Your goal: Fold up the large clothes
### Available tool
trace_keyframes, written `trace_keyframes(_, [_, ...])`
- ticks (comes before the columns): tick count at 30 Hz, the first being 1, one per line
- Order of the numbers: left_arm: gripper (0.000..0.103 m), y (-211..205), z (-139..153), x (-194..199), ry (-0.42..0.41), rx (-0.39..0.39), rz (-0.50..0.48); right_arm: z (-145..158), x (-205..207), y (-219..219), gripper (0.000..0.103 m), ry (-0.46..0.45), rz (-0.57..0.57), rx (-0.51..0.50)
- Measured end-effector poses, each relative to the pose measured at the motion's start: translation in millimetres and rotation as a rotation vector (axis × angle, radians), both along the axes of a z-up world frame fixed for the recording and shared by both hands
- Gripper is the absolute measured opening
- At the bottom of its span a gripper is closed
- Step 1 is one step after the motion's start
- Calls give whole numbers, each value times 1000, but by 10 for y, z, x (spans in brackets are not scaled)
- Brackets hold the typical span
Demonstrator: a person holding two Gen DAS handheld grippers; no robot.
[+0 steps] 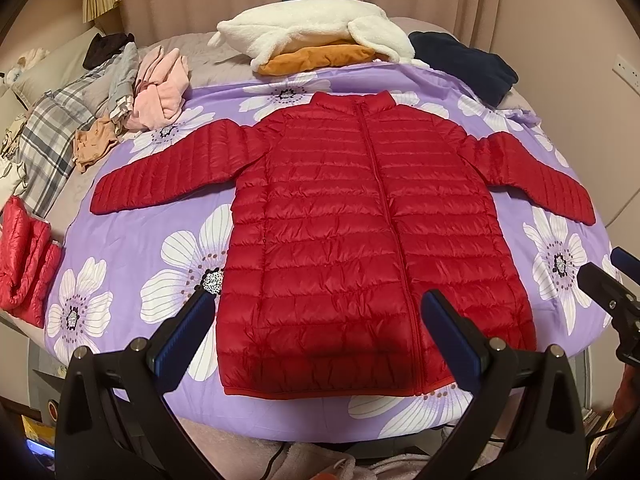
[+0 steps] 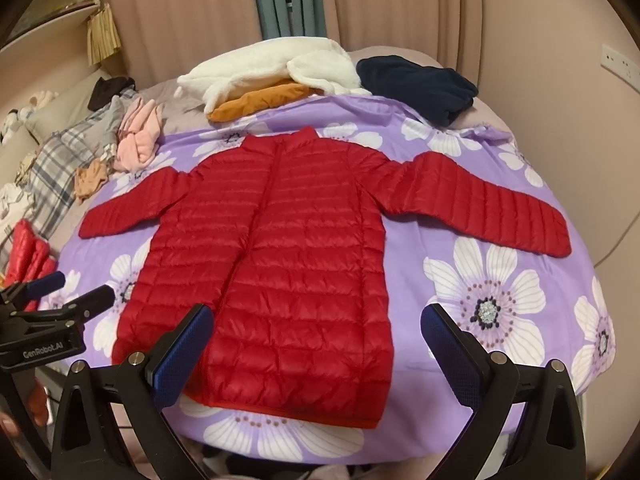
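Observation:
A red quilted puffer jacket [image 1: 360, 224] [image 2: 280, 264] lies flat and zipped on a purple flowered sheet [image 1: 132, 256] [image 2: 480, 288], with both sleeves spread out to the sides. My left gripper [image 1: 316, 308] hovers open above the jacket's hem, nothing between its blue pads. My right gripper [image 2: 316, 320] is open too, above the hem's right part, holding nothing. Each gripper shows at the edge of the other's view: the right gripper [image 1: 616, 280], the left gripper [image 2: 68, 292].
A folded red puffer [image 1: 24, 256] lies at the left edge. Plaid, grey and pink clothes [image 1: 160, 88] are heaped at the back left. White fleece over an orange garment [image 1: 320, 40] and a navy garment [image 1: 464, 60] sit behind the collar. Curtains hang behind the bed.

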State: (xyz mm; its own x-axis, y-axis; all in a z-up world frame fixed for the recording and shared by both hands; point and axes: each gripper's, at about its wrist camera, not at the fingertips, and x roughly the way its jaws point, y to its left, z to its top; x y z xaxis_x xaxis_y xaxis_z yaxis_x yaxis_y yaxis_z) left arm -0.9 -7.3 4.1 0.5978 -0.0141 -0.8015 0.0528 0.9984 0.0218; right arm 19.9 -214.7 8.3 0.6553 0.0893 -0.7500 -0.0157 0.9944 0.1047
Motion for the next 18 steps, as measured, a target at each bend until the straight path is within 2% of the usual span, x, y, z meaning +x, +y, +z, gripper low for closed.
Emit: trace_keyframes(18, [103, 30, -11, -10, 8, -4, -2, -8, 17, 15, 102, 8, -1, -2])
